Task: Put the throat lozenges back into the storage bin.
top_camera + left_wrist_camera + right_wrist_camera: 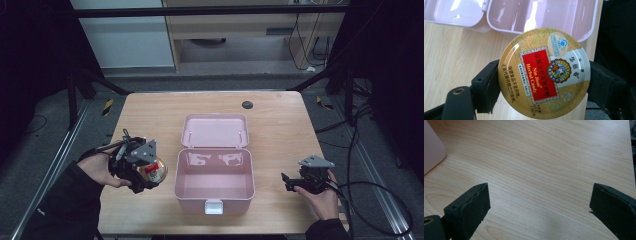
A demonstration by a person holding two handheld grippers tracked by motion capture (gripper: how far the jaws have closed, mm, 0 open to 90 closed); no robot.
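— What am I working with?

— The wooden table (150,107) first, then the pink box (214,192) at its centre, lid (215,131) thrown flat back and the tub bare inside.

— And the tin?

— I have the round candy tin (544,70) pinched across its rim by the left gripper (142,167), held just left of the box, above the table. My right gripper (306,181) hovers right of the box, jaws spread wide, holding nothing.

— The step, as you judge it?

— Probably boxing the tin. I'd carry it level over the tub, lower it near the floor, then let go, keeping clear of the wall.
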